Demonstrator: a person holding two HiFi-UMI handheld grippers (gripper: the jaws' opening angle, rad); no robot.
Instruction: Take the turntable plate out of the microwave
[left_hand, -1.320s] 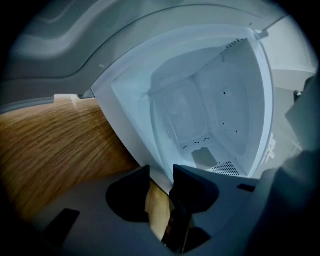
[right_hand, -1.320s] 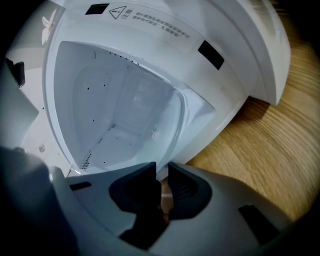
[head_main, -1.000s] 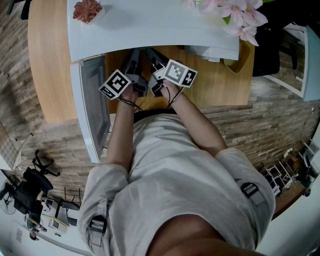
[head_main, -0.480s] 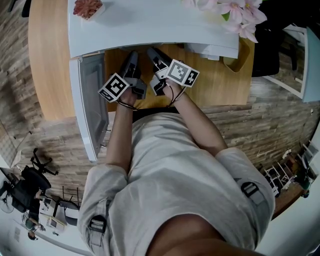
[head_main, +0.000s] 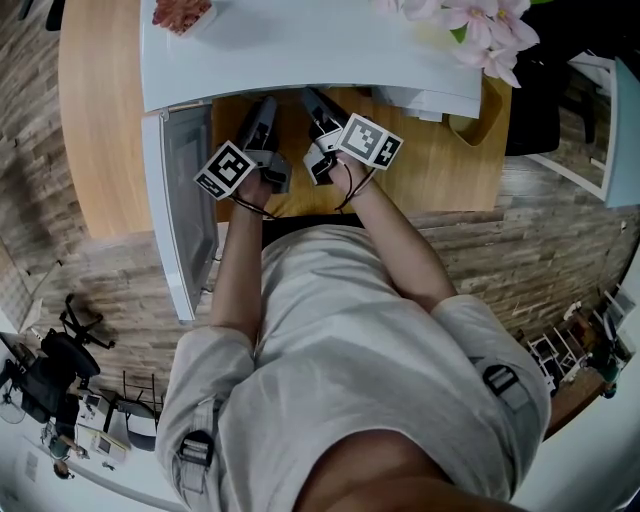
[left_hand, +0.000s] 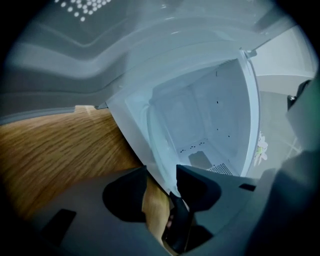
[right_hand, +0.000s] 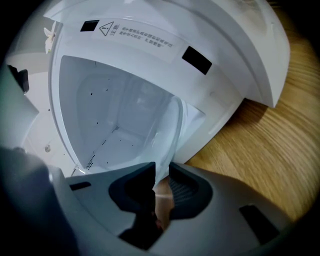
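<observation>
**Operator:** Where is the turntable plate (right_hand: 167, 131)?

**Spotter:** At 12 o'clock from both your tools, edge-on at the microwave's (right_hand: 150, 45) mouth. Your left tool (left_hand: 161, 175) has just been opening and stands wide. The rim sits in its gap, not pinched. Your right tool (right_hand: 161, 180) has just been closing and looks to pinch the rim.

**Operator:** How will it handle?

**Spotter:** It's clear, smooth, round glass, so likely slippery. Beyond it is the white cavity. The grained wooden worktop (right_hand: 270, 150) lies at 3 o'clock in the right gripper view.
</observation>
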